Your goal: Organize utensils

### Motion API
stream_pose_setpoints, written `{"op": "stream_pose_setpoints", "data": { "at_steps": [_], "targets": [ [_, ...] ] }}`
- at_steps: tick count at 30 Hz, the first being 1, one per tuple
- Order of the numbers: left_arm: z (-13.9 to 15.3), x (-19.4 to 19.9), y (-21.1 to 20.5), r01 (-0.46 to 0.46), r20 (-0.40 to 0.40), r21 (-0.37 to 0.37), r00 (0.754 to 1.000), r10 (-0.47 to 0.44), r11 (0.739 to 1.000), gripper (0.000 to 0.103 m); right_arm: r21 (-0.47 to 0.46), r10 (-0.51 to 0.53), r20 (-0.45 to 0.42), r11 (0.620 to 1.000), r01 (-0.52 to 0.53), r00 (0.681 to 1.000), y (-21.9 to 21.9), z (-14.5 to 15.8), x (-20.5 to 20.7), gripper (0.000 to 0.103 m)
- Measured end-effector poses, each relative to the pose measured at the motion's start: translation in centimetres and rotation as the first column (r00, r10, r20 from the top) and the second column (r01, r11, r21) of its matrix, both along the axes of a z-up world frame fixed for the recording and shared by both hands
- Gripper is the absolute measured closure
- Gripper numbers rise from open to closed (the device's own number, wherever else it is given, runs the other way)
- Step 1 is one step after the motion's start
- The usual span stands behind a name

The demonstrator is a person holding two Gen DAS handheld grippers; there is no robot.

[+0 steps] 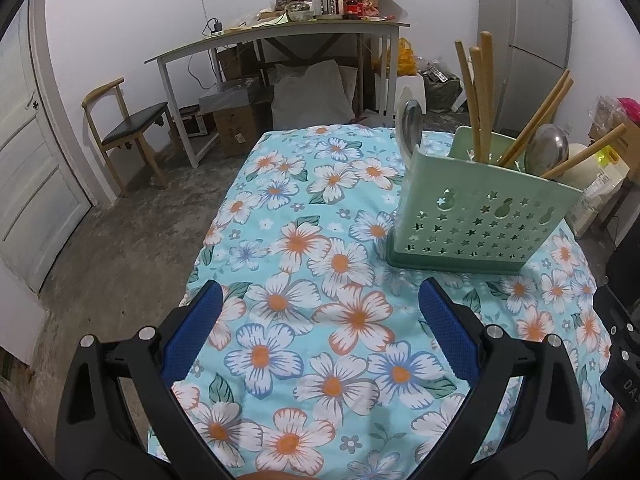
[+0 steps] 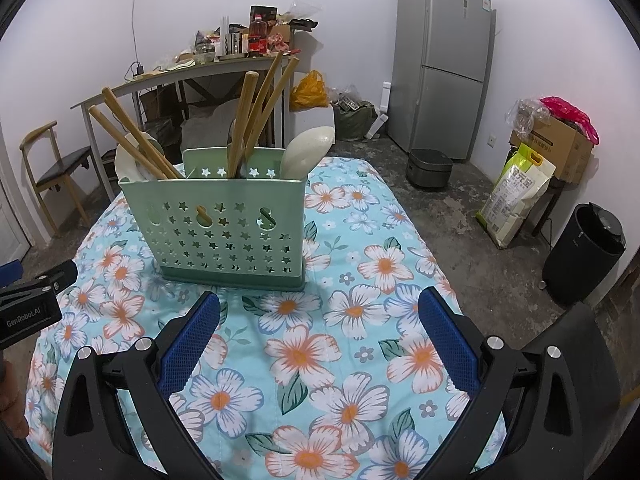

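A green perforated utensil holder stands upright on the floral tablecloth. It holds several wooden chopsticks, metal spoons and a white spoon. In the right wrist view the holder stands straight ahead with chopsticks and a white rice paddle sticking up. My left gripper is open and empty, to the left of and nearer than the holder. My right gripper is open and empty, just in front of the holder. The left gripper's side shows at the right view's left edge.
A chair and a cluttered white desk stand beyond the table. A fridge, a rice cooker, a rice bag and a black bin stand on the floor to the right.
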State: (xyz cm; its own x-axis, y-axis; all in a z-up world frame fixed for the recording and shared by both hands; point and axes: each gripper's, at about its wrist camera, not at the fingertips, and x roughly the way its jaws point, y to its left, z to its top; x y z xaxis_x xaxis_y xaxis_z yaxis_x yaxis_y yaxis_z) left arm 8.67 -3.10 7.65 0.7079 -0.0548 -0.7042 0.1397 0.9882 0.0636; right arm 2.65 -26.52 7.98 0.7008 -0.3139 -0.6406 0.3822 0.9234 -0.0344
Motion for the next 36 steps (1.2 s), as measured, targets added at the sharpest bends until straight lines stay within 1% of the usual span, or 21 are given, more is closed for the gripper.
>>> {"op": "stream_pose_setpoints", "data": {
  "at_steps": [4,15,36],
  "targets": [
    [0.5,-0.1,-0.4,0.014,0.025,0.009,1.000,-0.014,1.000,0.008,0.000,0.000,0.001,1.000,0.000,1.000,0.0,0.1,0.0,0.007],
    [1.3,-0.1,-1.2,0.045,0.048,0.019,0.998,-0.045,0.999,0.008,-0.001,-0.007,0.006,1.000,0.007,1.000,-0.2,0.4,-0.2,0.007],
    [1.1,-0.2,-1.4,0.055,0.045,0.018,0.997,-0.056,0.998,0.008,-0.001,-0.009,0.005,1.000,0.009,1.000,-0.2,0.4,-0.2,0.007]
  ]
}}
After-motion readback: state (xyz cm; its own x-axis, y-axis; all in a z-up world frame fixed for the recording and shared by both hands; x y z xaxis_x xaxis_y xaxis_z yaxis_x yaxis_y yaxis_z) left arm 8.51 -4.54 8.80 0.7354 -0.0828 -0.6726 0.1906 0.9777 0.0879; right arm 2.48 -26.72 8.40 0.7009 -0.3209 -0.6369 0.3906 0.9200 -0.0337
